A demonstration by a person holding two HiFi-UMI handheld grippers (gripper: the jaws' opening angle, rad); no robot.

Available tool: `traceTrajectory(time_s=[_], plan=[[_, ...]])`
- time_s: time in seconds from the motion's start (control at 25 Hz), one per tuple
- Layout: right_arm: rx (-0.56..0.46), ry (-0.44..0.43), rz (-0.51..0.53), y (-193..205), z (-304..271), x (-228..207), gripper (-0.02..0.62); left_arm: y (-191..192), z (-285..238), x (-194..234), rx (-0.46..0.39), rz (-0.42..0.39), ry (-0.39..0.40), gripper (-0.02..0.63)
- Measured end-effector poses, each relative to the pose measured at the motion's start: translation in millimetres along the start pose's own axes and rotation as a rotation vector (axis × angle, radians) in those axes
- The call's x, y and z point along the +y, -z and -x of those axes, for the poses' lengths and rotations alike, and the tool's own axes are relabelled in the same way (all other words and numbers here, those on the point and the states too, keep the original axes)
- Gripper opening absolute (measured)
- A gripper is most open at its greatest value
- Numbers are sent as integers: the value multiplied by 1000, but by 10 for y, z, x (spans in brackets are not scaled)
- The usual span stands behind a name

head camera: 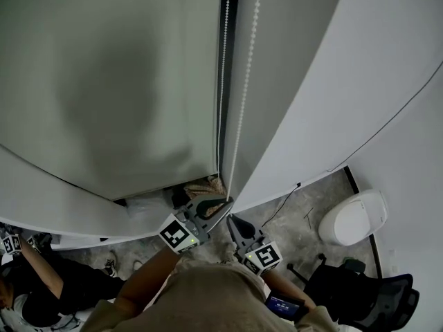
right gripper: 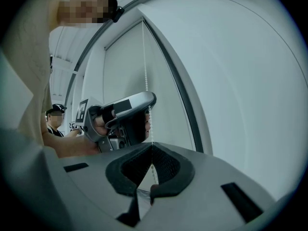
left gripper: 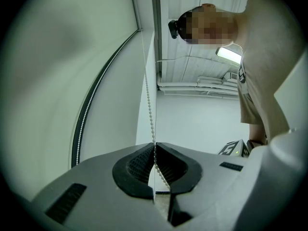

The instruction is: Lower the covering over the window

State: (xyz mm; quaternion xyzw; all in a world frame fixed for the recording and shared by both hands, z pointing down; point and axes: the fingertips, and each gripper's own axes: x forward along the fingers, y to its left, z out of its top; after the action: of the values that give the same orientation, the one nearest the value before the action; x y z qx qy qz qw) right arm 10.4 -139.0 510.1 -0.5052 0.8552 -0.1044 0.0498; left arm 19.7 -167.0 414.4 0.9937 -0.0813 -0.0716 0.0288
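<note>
Left tongs (left gripper: 154,146) and, lower down, right tongs (right gripper: 151,146) are each pinched shut on the bead chain (head camera: 239,123) just beside the grey blind (head camera: 124,81), apparently staggered for hand-over-hand pulls to lower it.

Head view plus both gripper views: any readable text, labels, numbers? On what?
No readable text anywhere.
left marker cube, right marker cube: square patterns only, no letters.
shirt print: too blurred to read.
small screen: lit blue, too small to read.

3 close views, same bead chain (head camera: 240,116)
</note>
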Motion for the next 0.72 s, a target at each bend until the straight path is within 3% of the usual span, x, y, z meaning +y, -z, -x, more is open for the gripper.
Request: traceTrajectory(time_s=[0.16,0.28,0.32,0.36,0.4,0.72], plan=[[27,-27,36,37,-12,-48,9,25,28,48,-24,-13,-39,25],[-22,-72,69,-57,-39,-73,11,170,80,176,-18,-45,-79,25],[-45,-97,71,-90,-35,-70,36,272,122,226,-4,-61,-94,25],[-74,-120,72,-142,-17,-68,133,391,171,269,15,-62,-113,25],[-105,-140,74,-217,17,-70,182,508,221,294,33,-52,-132,25],[-227,-261,123,-772,208,41,192,953,314,79,91,-13,-187,25]])
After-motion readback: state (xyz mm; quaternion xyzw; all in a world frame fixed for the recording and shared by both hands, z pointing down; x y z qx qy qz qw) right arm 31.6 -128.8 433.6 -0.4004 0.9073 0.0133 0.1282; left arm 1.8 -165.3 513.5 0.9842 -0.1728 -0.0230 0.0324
